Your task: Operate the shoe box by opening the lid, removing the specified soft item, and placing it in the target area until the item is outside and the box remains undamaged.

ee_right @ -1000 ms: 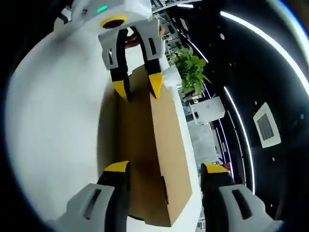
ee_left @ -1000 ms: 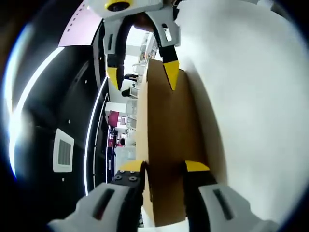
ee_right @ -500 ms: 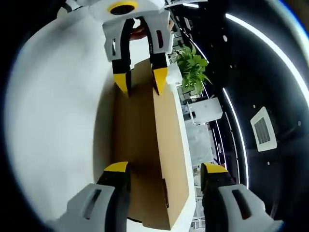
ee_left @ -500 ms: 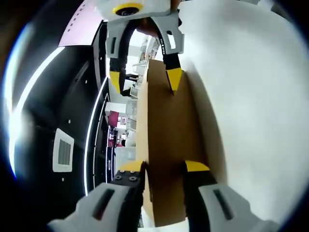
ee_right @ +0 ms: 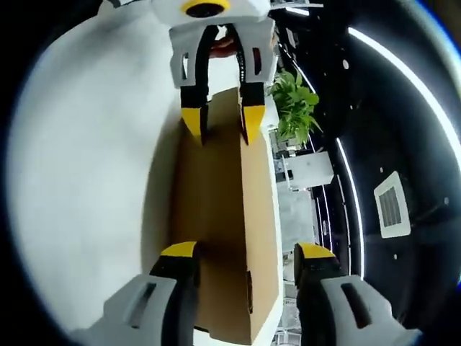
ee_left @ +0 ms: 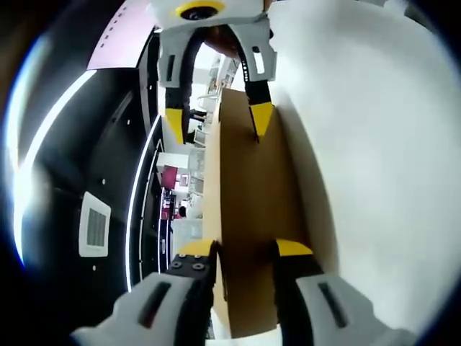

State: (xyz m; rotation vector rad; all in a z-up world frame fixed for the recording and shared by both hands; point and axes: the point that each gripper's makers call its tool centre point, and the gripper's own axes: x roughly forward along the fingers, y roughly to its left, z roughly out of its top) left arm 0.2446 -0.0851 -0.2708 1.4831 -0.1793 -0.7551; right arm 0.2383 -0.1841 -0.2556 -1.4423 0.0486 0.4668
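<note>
**A:** Since the white table (ee_left: pixel 374 144) is the biggest thing there, where does it sit against the tongs?

**B:** It spreads wide beside both pairs, under the brown cardboard shoe box (ee_left: pixel 248 216). From the left gripper view it lies to the right of the jaws; from the right gripper view it lies to their left (ee_right: pixel 86 158).

**A:** And the box itself?

**B:** Long and closed, lid on. It runs straight out from the left gripper (ee_left: pixel 245 252) to the other pair at its far end. The right gripper view shows the same box (ee_right: pixel 223 238) reaching from the right gripper (ee_right: pixel 247 254) away to the left one (ee_right: pixel 223 122).

**A:** How do the tongs stand?

**B:** The left gripper's yellow-tipped jaws are narrowly parted, closed in on the near end of the box, one tip on each side. The right gripper (ee_left: pixel 216 122) is spread wider: one tip lies against the box's far end, the other stands clear of it, off the edge.

**A:** Anything smaller?

**B:** A green potted plant (ee_right: pixel 292 108), just beyond the left gripper's far-side jaw, off the table.
</note>
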